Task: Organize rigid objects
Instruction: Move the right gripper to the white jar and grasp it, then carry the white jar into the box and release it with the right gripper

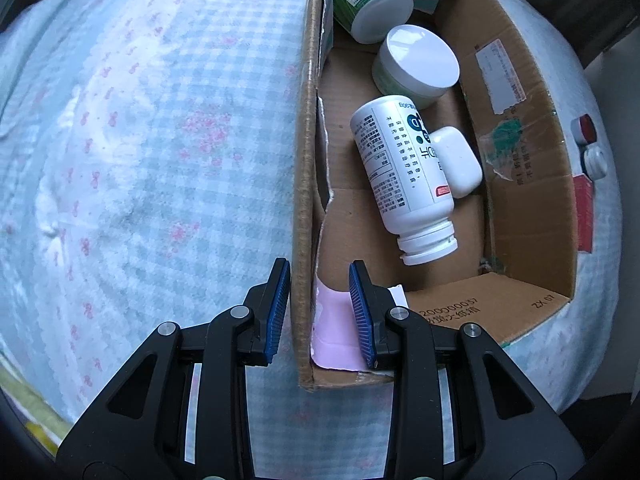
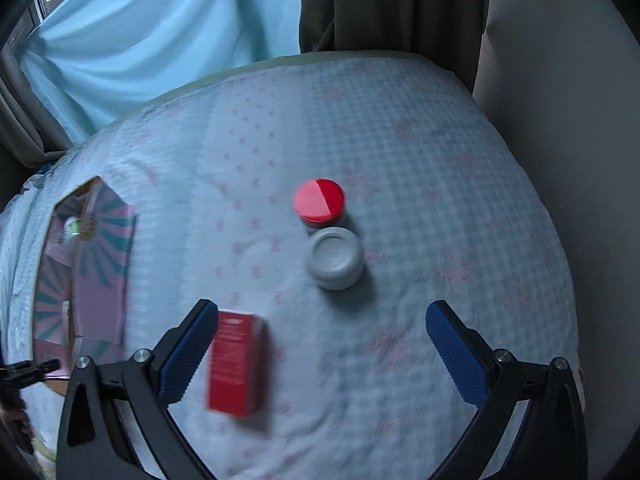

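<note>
An open cardboard box point(image 1: 520, 208) lies on the checked bedcover point(image 1: 140, 140). Inside lie a white bottle point(image 1: 400, 172), a white case point(image 1: 458, 162), a white-lidded jar point(image 1: 420, 62) and a green-labelled jar point(image 1: 370, 0). My left gripper point(image 1: 320, 304) points down and is shut on the box's near wall point(image 1: 304, 160), one pad outside and one inside against a pink flap point(image 1: 334, 328). My right gripper point(image 2: 322, 336) hangs wide open over the bedcover, holding nothing. A red carton point(image 2: 238, 364) lies just inside its left finger point(image 2: 188, 352). Ahead stand a red-lidded jar point(image 2: 319, 202) and a white jar point(image 2: 335, 258).
The box point(image 2: 100, 264) shows at the left of the right wrist view. A light blue curtain point(image 2: 160, 32) and a dark curtain point(image 2: 392, 4) hang beyond the bed's far edge. A pale wall point(image 2: 560, 80) borders the bed's right side.
</note>
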The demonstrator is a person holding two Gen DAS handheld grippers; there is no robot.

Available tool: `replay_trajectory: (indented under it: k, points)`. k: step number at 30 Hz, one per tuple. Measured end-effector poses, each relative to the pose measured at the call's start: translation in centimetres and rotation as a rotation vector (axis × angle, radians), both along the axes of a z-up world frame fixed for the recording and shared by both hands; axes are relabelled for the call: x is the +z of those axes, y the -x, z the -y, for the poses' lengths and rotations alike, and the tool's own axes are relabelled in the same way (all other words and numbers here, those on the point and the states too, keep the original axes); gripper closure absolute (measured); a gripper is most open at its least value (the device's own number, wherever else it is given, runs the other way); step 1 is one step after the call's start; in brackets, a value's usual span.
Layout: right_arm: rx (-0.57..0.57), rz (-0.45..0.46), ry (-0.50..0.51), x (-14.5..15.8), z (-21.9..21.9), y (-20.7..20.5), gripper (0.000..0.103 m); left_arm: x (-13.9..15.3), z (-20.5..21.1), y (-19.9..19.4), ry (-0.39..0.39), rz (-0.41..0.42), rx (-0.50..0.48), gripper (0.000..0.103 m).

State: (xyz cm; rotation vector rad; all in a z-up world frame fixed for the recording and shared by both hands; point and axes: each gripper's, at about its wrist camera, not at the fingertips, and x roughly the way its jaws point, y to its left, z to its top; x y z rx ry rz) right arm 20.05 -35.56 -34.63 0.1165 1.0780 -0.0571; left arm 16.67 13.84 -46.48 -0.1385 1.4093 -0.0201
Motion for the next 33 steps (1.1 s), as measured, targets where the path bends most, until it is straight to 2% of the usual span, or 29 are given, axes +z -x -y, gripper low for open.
replay_trajectory:
  k: [5, 13, 15, 17, 19, 22, 27, 33]
  points:
    - [0.033, 0.05, 0.017, -3.8, 0.8, -1.1, 0.0, 0.1, 0.5, 0.3, -0.03, 0.011, 0.019, 0.075]
    - [0.059, 0.067, 0.006, -8.3, 1.1, -3.4, 0.016, 0.3, 1.3, 0.6, -0.04, 0.023, 0.033, 0.075]
    - [0.048, 0.069, 0.002, -9.1, 1.2, -3.8, 0.016, 0.4, 1.2, 0.6, -0.04, 0.026, 0.036, 0.075]
    - [0.036, 0.075, -0.004, -9.5, 1.4, -4.1, 0.019, 0.4, 1.0, 0.7, -0.037, 0.031, 0.046, 0.075]
    - [0.027, 0.073, -0.014, -9.9, 1.5, -4.4, 0.033, 0.4, 0.9, 0.8, -0.035, 0.035, 0.051, 0.075]
    - [0.022, 0.064, -0.018, -10.6, 1.4, -4.9, 0.041, 0.3, 0.8, 0.9, -0.033, 0.04, 0.058, 0.075]
    - [0.023, 0.082, -0.022, -10.5, 1.2, -5.0, 0.049, 0.4, 0.9, 0.8, -0.037, 0.036, 0.05, 0.075]
    - [0.022, 0.08, -0.031, -10.5, 1.2, -5.2, 0.05, 0.4, 0.9, 0.8, -0.036, 0.038, 0.051, 0.075]
